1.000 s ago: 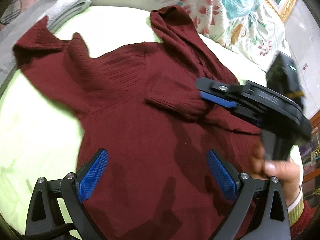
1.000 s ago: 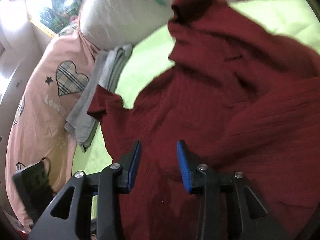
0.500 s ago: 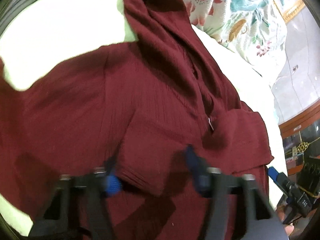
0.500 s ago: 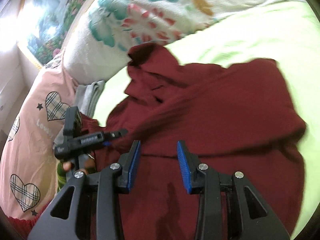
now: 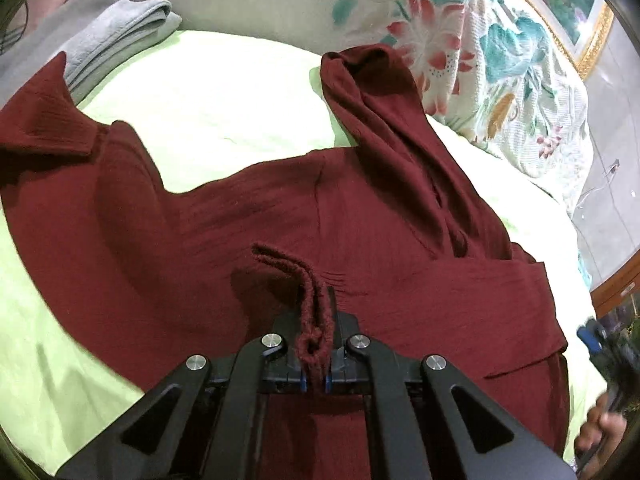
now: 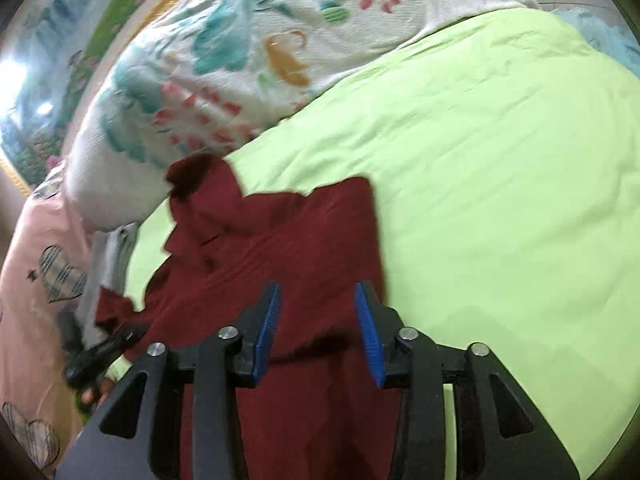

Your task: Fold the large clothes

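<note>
Lying spread across the light green bed sheet (image 5: 224, 112): dark red ribbed knit sweater (image 5: 400, 248). Pinching its cuff, bottom centre: left tool (image 5: 315, 354). Hovering with jaws parted, just been opening, gripping nothing: right tool (image 6: 318, 336).

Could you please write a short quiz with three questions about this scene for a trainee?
1. True or false: the left gripper is shut on a cuff of the dark red sweater.
2. Which colour is the bed sheet? A white, B light green, C blue.
3. Fill in: the jaws of the right gripper stand ____, gripping nothing.

Key: 1 true; 2 B; 3 open. The folded grey garment beyond the sweater is not being handled.
</note>
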A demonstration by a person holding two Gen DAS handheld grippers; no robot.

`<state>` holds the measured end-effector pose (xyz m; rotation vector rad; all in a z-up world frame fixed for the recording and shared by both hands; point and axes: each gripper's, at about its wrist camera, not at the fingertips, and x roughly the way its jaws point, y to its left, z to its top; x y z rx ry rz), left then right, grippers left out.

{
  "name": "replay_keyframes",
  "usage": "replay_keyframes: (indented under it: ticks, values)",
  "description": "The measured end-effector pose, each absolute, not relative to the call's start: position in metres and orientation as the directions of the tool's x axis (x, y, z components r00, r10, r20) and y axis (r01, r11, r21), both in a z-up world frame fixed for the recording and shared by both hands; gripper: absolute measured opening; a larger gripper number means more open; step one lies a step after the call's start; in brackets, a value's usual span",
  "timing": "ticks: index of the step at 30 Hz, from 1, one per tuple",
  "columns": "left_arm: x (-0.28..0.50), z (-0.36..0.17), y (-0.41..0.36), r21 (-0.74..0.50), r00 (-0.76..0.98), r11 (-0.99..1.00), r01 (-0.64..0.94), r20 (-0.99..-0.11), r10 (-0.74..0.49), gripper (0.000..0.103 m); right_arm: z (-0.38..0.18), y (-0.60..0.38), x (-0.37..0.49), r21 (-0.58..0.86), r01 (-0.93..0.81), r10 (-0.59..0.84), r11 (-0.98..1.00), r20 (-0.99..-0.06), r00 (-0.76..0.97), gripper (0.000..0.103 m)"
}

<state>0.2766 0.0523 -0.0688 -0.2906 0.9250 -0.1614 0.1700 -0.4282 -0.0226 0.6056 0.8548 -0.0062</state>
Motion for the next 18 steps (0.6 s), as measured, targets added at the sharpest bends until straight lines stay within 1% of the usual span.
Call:
replay_keyframes:
  ticks: [1,4,7,10,11,12,13,15,18]
  values:
    - [0.276,-0.072,0.052,-0.322,0.587,0.947,0.009,-0.765,-0.265,0.003,-0.026,-0.432,0.181,0.486,0.253,0.224,0.837,-0.725,0.651,0.046]
    - [0.272,-0.076,0.051,-0.306,0.585,0.952,-0.009,-0.774,-0.243,0.003,-0.039,-0.440,0.210,0.450,0.261,0.219,0.854,-0.766,0.604,0.046]
    - [0.269,-0.081,0.066,-0.332,0.581,0.941,-0.067,-0.780,-0.234,0.003,-0.058,-0.440,0.240,0.417,0.264,0.228,0.869,-0.813,0.535,0.047]
    - [0.271,-0.081,0.073,-0.352,0.580,0.932,-0.088,-0.778,-0.240,0.003,-0.073,-0.438,0.249,0.430,0.241,0.262,0.870,-0.818,0.512,0.047]
    - [0.271,-0.080,0.071,-0.339,0.582,0.937,-0.086,-0.780,-0.229,0.003,-0.074,-0.437,0.249,0.431,0.226,0.268,0.874,-0.813,0.517,0.038]
    - [0.272,-0.078,0.068,-0.329,0.583,0.941,-0.077,-0.781,-0.225,0.003,-0.073,-0.436,0.249,0.427,0.212,0.270,0.879,-0.812,0.518,0.019]
    - [0.272,-0.076,0.064,-0.323,0.585,0.945,-0.062,-0.779,-0.227,0.003,-0.071,-0.437,0.248,0.422,0.211,0.264,0.882,-0.811,0.522,0.009]
    - [0.272,-0.072,0.057,-0.315,0.593,0.949,-0.034,-0.770,-0.235,0.003,-0.063,-0.442,0.243,0.419,0.225,0.240,0.880,-0.799,0.551,0.009]
    - [0.274,-0.073,0.049,-0.291,0.591,0.956,-0.023,-0.775,-0.222,0.004,-0.068,-0.448,0.244,0.385,0.277,0.195,0.881,-0.826,0.528,0.009]
